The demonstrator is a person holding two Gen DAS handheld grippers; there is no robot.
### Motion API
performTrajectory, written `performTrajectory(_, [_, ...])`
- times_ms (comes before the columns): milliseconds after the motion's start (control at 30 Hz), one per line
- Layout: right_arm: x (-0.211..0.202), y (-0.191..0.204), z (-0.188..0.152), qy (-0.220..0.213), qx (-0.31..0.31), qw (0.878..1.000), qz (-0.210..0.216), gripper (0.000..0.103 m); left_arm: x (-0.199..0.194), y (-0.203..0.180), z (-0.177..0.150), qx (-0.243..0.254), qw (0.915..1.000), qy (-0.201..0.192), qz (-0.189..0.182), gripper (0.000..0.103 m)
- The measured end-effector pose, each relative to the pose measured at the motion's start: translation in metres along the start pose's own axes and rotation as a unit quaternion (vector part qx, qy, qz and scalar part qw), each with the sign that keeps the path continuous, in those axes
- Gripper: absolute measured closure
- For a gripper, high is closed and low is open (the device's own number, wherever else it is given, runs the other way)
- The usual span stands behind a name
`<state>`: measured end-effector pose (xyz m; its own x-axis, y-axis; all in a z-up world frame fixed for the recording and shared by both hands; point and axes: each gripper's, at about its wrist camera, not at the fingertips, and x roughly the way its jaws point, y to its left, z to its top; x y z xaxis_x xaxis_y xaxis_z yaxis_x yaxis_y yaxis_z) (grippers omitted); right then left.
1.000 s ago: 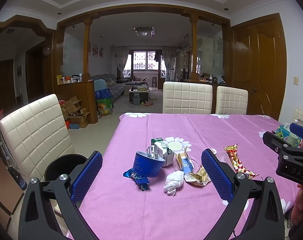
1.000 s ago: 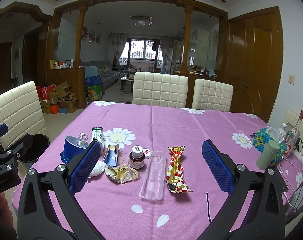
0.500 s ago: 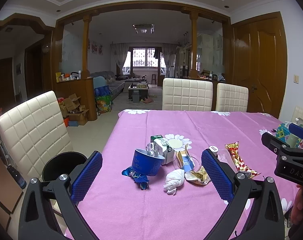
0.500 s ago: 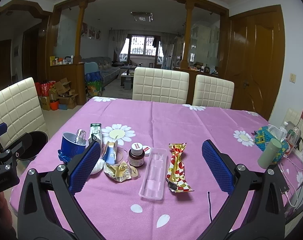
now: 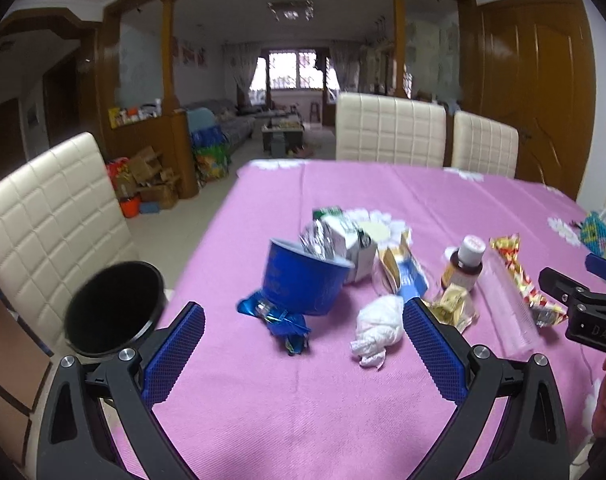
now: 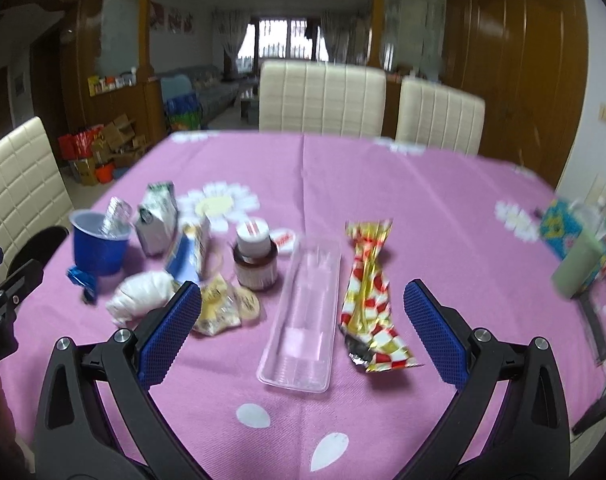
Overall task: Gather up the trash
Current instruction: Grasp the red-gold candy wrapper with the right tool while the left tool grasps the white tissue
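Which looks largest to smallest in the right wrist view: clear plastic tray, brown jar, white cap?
1. clear plastic tray
2. brown jar
3. white cap
The tray lies nearer the camera, but clearly outsizes both.

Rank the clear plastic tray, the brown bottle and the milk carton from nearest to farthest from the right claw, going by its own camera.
1. Clear plastic tray: between the right claw's fingers.
2. Brown bottle: left of the tray, farther back.
3. Milk carton: far left, farthest back.

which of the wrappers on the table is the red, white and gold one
The long candy wrapper, lying between the right gripper fingers beside the clear plastic tray. The crumpled wrapper by the blue cup is blue.
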<state>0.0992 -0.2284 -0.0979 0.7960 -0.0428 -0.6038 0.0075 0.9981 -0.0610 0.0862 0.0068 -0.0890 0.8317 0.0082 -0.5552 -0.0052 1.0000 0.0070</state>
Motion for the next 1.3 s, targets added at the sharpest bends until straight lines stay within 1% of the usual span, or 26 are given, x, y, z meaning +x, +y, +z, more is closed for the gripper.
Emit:
performTrajectory(67, [0.019, -0.008, -0.006, 0.018, 0.004, 1.000, -0.014, 0.004, 0.018, -0.006, -0.004, 0.010, 0.9997, 0.019, -0.006, 0.006])
performTrajectory(200, [0.041, -0.029, -0.013, 0.037, 0.016, 0.998, -0.043, 0.004, 0.044, -0.022, -0.009, 0.027, 0.9980, 0.054, -0.019, 0.006])
performTrajectory(267, [0.048, -0.041, -0.016, 0.043, 0.023, 0.997, -0.059, 0.004, 0.054, -0.033, -0.010, 0.033, 0.9970, 0.063, -0.032, 0.006])
performTrajectory(333, [0.053, -0.054, -0.018, 0.048, 0.030, 0.996, -0.074, 0.004, 0.059, -0.041, -0.011, 0.039, 0.9964, 0.066, -0.036, 0.006])
performTrajectory(433, [0.059, -0.068, -0.018, 0.057, 0.044, 0.995, -0.069, 0.005, 0.067, -0.052, -0.010, 0.046, 0.9952, 0.074, -0.043, 0.006])
performTrajectory(500, [0.064, -0.073, -0.020, 0.062, 0.049, 0.995, -0.068, 0.008, 0.073, -0.058, -0.010, 0.048, 0.9947, 0.081, -0.041, 0.006])
performTrajectory(533, [0.068, -0.074, -0.022, 0.068, 0.049, 0.994, -0.065, 0.011, 0.076, -0.060, -0.011, 0.048, 0.9945, 0.083, -0.041, 0.006])
performTrajectory(600, [0.077, -0.076, -0.025, 0.085, 0.049, 0.994, -0.054, 0.025, 0.082, -0.061, -0.013, 0.047, 0.9938, 0.093, -0.037, 0.006])
performTrajectory(633, [0.082, -0.076, -0.027, 0.096, 0.051, 0.993, -0.045, 0.030, 0.084, -0.062, -0.014, 0.046, 0.9932, 0.100, -0.037, 0.006])
performTrajectory(667, [0.088, -0.076, -0.031, 0.110, 0.056, 0.992, -0.029, 0.041, 0.087, -0.061, -0.014, 0.042, 0.9926, 0.106, -0.041, 0.006])
performTrajectory(700, [0.094, -0.076, -0.035, 0.125, 0.060, 0.990, -0.017, 0.048, 0.087, -0.059, -0.014, 0.035, 0.9926, 0.109, -0.042, 0.006])
performTrajectory(733, [0.096, -0.075, -0.037, 0.126, 0.062, 0.990, -0.012, 0.054, 0.087, -0.057, -0.014, 0.031, 0.9927, 0.109, -0.042, 0.006])
performTrajectory(767, [0.094, -0.071, -0.037, 0.118, 0.054, 0.991, -0.010, 0.074, 0.088, -0.056, -0.015, 0.027, 0.9924, 0.112, -0.044, 0.006])
performTrajectory(800, [0.093, -0.066, -0.038, 0.118, 0.046, 0.992, 0.004, 0.083, 0.090, -0.056, -0.014, 0.027, 0.9920, 0.114, -0.046, 0.006])
performTrajectory(867, [0.091, -0.062, -0.038, 0.113, 0.040, 0.993, -0.002, 0.088, 0.093, -0.056, -0.015, 0.024, 0.9909, 0.121, -0.054, 0.007])
performTrajectory(967, [0.083, -0.055, -0.036, 0.093, 0.029, 0.995, -0.010, 0.088, 0.094, -0.058, -0.014, 0.025, 0.9899, 0.123, -0.066, 0.008])
performTrajectory(1000, [0.081, -0.055, -0.034, 0.089, 0.027, 0.996, -0.012, 0.088, 0.094, -0.058, -0.014, 0.025, 0.9899, 0.122, -0.067, 0.013])
performTrajectory(1033, [0.079, -0.053, -0.033, 0.084, 0.023, 0.996, -0.013, 0.088, 0.095, -0.058, -0.013, 0.026, 0.9894, 0.124, -0.071, 0.026])
performTrajectory(1067, [0.075, -0.050, -0.031, 0.076, 0.016, 0.997, -0.017, 0.088, 0.096, -0.058, -0.013, 0.026, 0.9887, 0.128, -0.073, 0.034])
performTrajectory(1100, [0.075, -0.048, -0.028, 0.072, 0.015, 0.997, -0.019, 0.088, 0.101, -0.058, -0.013, 0.024, 0.9874, 0.137, -0.075, 0.055])
performTrajectory(1133, [0.073, -0.048, -0.026, 0.067, 0.013, 0.997, -0.021, 0.088, 0.104, -0.056, -0.013, 0.020, 0.9868, 0.144, -0.072, 0.066])
performTrajectory(1167, [0.072, -0.047, -0.023, 0.064, 0.009, 0.998, -0.021, 0.088, 0.104, -0.056, -0.011, 0.020, 0.9872, 0.142, -0.070, 0.071])
performTrajectory(1233, [0.069, -0.045, -0.018, 0.059, 0.009, 0.998, -0.019, 0.088, 0.104, -0.054, -0.010, 0.015, 0.9856, 0.146, -0.084, 0.077])
performTrajectory(1300, [0.066, -0.044, -0.012, 0.053, 0.008, 0.998, -0.019, 0.088, 0.099, -0.050, -0.010, 0.010, 0.9867, 0.139, -0.084, 0.078])
